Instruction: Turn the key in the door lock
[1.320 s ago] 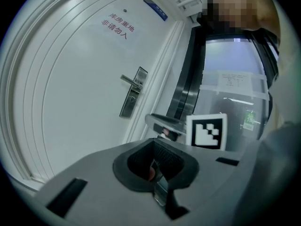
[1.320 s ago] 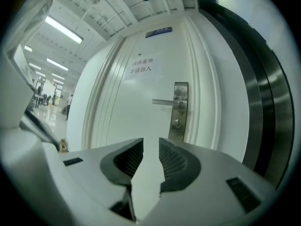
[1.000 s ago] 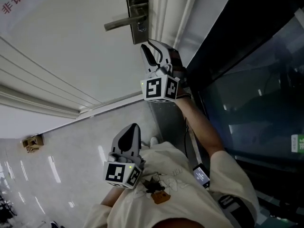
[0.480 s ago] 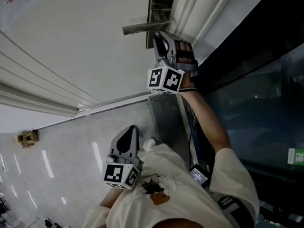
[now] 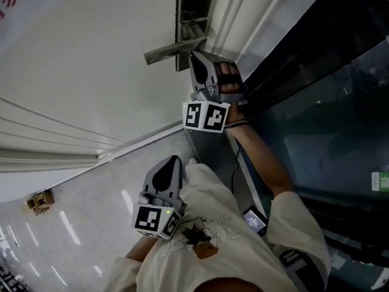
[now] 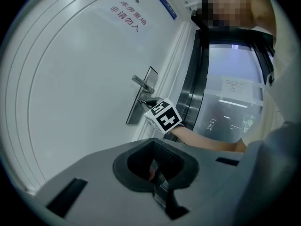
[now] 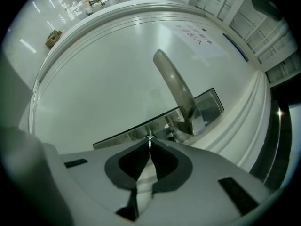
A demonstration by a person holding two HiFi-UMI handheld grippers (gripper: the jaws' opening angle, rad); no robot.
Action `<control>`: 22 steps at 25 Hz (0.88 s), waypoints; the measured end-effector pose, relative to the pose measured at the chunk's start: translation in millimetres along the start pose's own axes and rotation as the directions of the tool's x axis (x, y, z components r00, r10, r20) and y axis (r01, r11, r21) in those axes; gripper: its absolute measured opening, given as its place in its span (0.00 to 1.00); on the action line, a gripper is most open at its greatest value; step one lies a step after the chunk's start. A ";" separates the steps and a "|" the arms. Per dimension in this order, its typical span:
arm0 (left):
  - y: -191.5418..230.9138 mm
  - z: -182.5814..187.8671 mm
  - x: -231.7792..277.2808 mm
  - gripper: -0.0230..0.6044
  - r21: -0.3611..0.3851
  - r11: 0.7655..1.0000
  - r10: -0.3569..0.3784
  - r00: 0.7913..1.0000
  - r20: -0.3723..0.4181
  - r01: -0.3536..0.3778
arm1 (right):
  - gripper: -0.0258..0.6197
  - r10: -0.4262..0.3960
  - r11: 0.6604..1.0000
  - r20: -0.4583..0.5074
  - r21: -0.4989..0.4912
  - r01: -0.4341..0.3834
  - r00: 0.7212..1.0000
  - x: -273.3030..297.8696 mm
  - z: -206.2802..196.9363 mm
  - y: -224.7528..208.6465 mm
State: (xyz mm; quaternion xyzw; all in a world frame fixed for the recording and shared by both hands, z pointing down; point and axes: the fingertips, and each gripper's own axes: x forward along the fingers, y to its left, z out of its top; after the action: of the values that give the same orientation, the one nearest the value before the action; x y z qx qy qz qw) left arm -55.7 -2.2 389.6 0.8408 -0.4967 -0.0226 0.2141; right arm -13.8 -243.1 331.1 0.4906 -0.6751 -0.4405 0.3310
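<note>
The steel lock plate (image 5: 192,8) with its lever handle (image 5: 167,51) is on the white door. My right gripper (image 5: 195,58) reaches level to the plate just below the handle. In the right gripper view its jaws are closing, and a thin metal key (image 7: 149,141) shows pinched between the tips (image 7: 149,147), right against the plate (image 7: 134,134) under the handle (image 7: 173,84). My left gripper (image 5: 172,163) hangs low by the person's chest, away from the door, shut and holding nothing (image 6: 156,174). The left gripper view shows the right gripper's marker cube (image 6: 164,117) at the plate (image 6: 138,106).
A dark glass panel (image 5: 328,132) in a metal frame stands right of the door. Pale glossy floor tiles (image 5: 79,224) lie below, with a small brown box (image 5: 40,201) far off. Red lettering (image 6: 128,17) is printed high on the door.
The right gripper went forward to the lock plate under the handle, rolled, and its jaws went from open to closed on the key. The left gripper shifted slightly.
</note>
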 end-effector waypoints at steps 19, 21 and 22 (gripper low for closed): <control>3.7 23.0 39.4 0.04 0.018 0.999 0.046 0.999 0.017 -0.046 | 0.06 0.029 0.859 0.059 0.509 -0.055 0.998 -1.6 -2.5 -9.9; 2.7 20.7 42.8 0.04 0.012 0.999 0.042 0.999 0.007 -0.042 | 0.06 0.024 0.830 0.075 0.555 -0.062 0.997 -1.0 -3.2 -10.2; 2.3 20.1 44.2 0.04 0.012 0.999 0.040 0.999 0.004 -0.040 | 0.06 0.026 0.815 0.081 0.576 -0.068 0.996 -0.8 -3.2 -10.3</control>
State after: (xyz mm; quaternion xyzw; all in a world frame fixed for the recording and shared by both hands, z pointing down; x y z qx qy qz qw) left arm -40.2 -47.3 379.9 0.8320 -0.5139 -0.0168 0.2085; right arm -7.0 -244.5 322.9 0.5356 -0.7998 -0.2233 0.1537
